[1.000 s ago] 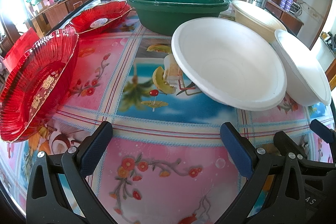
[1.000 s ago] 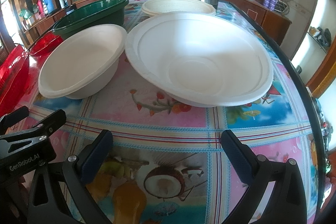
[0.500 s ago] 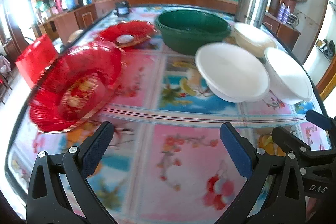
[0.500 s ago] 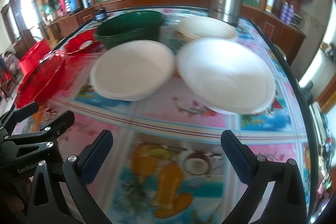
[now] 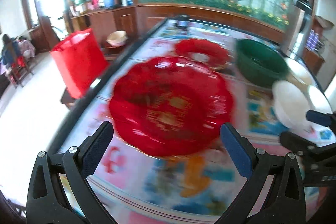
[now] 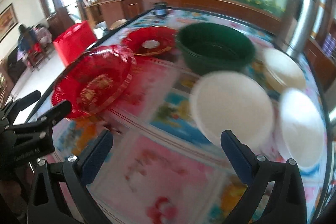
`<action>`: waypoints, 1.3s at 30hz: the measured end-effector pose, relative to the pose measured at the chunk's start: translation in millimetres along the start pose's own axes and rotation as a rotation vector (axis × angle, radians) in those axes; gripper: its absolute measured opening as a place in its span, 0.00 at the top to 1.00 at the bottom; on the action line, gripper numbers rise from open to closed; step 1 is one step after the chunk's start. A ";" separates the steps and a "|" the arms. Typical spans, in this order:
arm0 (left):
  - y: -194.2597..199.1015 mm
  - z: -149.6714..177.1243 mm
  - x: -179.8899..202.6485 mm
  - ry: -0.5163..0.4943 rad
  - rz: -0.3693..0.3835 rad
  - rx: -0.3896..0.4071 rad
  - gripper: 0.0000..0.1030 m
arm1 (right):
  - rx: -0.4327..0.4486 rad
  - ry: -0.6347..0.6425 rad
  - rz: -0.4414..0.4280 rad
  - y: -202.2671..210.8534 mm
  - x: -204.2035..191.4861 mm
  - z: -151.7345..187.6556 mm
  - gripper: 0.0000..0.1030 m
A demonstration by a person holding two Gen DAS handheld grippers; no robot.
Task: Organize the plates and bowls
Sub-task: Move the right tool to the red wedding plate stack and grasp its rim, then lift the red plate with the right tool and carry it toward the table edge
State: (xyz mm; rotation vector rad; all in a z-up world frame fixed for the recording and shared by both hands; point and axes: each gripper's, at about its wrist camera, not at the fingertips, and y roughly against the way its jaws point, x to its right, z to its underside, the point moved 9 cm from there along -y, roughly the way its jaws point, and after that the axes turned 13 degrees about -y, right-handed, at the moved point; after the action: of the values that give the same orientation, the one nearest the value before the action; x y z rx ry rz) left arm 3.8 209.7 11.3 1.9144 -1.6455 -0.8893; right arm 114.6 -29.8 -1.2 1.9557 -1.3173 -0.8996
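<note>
From the left wrist view, pretty much nothing looks sorted yet: the left gripper (image 5: 166, 141) is spread wide with nothing held, and a big red plate (image 5: 171, 106) is seen just ahead of it near the table's (image 5: 134, 184) left edge, blurry. A second red plate (image 5: 202, 53) is parked farther back, a green basin (image 5: 261, 65) beside it, white bowls (image 5: 290, 104) toward the right edge. From the right wrist view, the right gripper (image 6: 167, 143) is also gaped and empty, two white bowls (image 6: 233, 106) sitting side by side in front, a cream stack (image 6: 283, 70) behind them. So reds are apart, whites unstacked, basically all the grouping is left to be done, judged from this
</note>
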 end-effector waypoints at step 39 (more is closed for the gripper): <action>-95.3 15.2 -64.4 0.122 0.133 -0.245 0.76 | -0.124 0.293 0.064 -91.3 -74.9 -37.9 0.87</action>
State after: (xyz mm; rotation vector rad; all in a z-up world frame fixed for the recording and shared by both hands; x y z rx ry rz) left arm 53.1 290.8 -55.3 1.6409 -1.4980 -0.8589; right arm 172.6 74.1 -36.0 1.8558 -1.1203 -0.6209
